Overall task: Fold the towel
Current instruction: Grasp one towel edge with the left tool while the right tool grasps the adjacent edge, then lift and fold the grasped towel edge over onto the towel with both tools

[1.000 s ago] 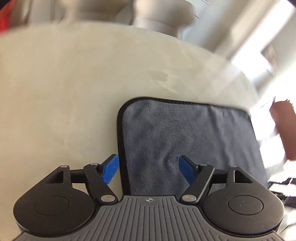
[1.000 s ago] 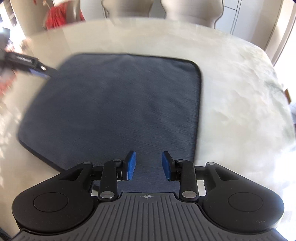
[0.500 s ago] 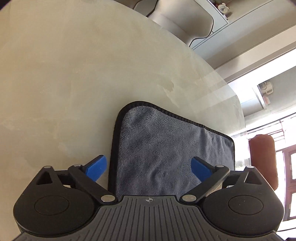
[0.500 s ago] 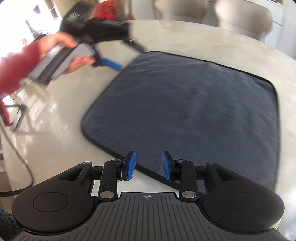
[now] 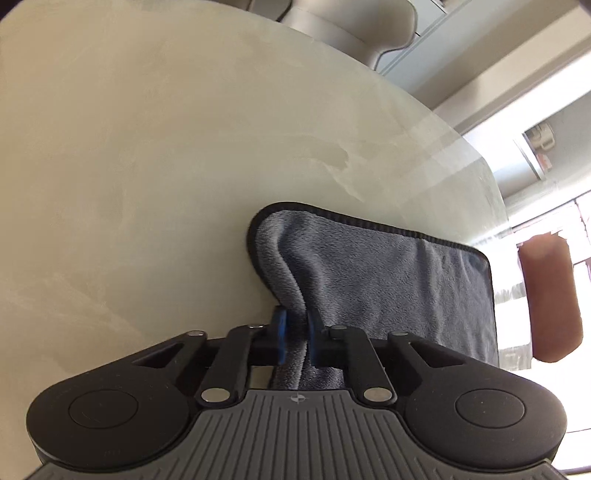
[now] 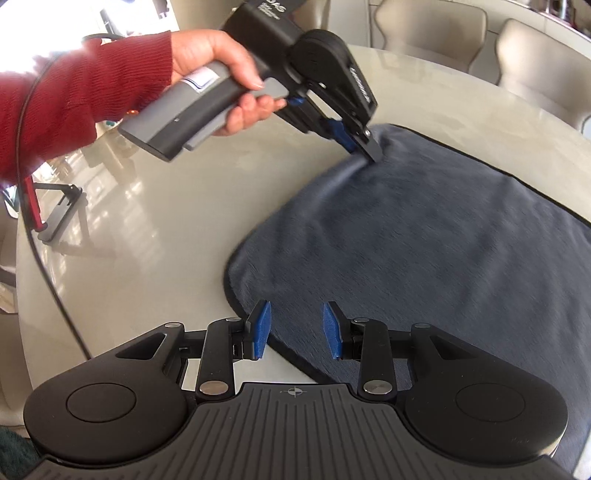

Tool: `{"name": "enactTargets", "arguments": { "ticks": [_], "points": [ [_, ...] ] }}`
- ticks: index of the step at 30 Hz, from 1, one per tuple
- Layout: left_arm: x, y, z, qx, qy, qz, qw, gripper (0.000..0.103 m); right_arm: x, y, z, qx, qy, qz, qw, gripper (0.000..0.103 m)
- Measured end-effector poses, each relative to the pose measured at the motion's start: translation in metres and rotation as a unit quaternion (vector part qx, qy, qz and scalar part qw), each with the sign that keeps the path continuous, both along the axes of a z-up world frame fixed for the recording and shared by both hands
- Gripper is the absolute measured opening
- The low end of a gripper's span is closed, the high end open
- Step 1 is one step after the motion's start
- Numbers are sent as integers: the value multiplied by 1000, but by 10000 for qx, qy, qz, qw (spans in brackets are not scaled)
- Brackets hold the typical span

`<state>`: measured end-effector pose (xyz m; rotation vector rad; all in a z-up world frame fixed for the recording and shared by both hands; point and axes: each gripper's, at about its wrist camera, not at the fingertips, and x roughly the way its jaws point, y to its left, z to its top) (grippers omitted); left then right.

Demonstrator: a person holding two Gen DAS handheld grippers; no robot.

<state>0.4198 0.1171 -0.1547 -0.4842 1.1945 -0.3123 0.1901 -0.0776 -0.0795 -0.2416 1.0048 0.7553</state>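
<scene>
We see a soft, fuzzy cloth towel (image 6: 424, 236) on a smooth, shiny table (image 6: 147, 221), and grippers with matt black plastic bodies

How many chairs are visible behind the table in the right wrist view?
2. One pale chair stands at the top centre behind the table; the other chair is at the top right. More may be hidden.

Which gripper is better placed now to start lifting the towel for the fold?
Probably the left. The left gripper is shut on a pinched ridge of the towel at its edge. The right gripper is open, with the towel's near edge between its pads, unpinched.
</scene>
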Motion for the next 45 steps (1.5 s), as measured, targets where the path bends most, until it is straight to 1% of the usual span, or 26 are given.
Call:
{"name": "enactTargets", "arguments": {
  "ticks": [5,10,12,16,20,22,23,24,25,27,28,30,32,34,38,39,40,43,45],
  "points": [
    [-1,4,-3,-4,30,63,10000,8,-4,32,-6,14,-161,421,9990,34],
    [0,4,-3,23,45,58,10000,8,-10,58,-11,-356,-562,536,9963,36],
    [1,4,-4,8,55,55,10000,8,-11,64,-14,-422,-605,572,9956,40],
    [2,5,-3,5,55,31,10000,8,-14,72,-23,-594,-588,652,9944,42],
    [1,7,-1,29,37,-11,10000,8,-21,72,-27,-545,-825,722,9925,42],
    [1,8,0,57,22,-27,10000,8,-20,71,-27,-497,-856,608,9932,31],
    [0,7,1,80,10,-41,10000,8,-19,71,-27,-519,-892,562,9931,11],
    [0,6,2,112,-15,-72,9999,7,-16,70,-26,-565,-913,494,9930,8],
    [-1,5,3,108,-38,-77,9999,6,-8,67,-22,-401,-765,365,9956,8],
    [-1,5,7,71,-80,-73,9999,6,3,49,-11,85,-477,-22,9988,8],
    [-1,4,11,-29,-127,-77,9999,6,8,40,-5,332,-334,-220,9986,8],
    [-1,1,18,-100,-182,-101,9997,6,10,18,6,696,-303,-503,9958,8],
    [0,-6,28,-111,-270,-178,9994,6,10,2,14,932,-310,-684,9928,8],
    [2,-16,36,-123,-360,-276,9989,6,8,-23,23,1165,-309,-969,9880,8],
    [4,-50,59,-200,-587,-629,9961,6,0,-60,31,1405,-367,-1451,9787,8],
    [5,-58,63,-210,-632,-716,9952,6,-2,-72,32,1480,-352,-1590,9755,8],
    [6,-75,70,-224,-705,-886,9933,6,-4,-83,33,1578,-320,-1735,9716,8],
    [10,-112,81,-212,-828,-1196,9891,6,-9,-115,34,1842,-252,-2194,9578,8],
    [13,-135,83,-162,-858,-1381,9866,6,-10,-135,30,1867,-226,-2446,9512,8]
  ]
}}
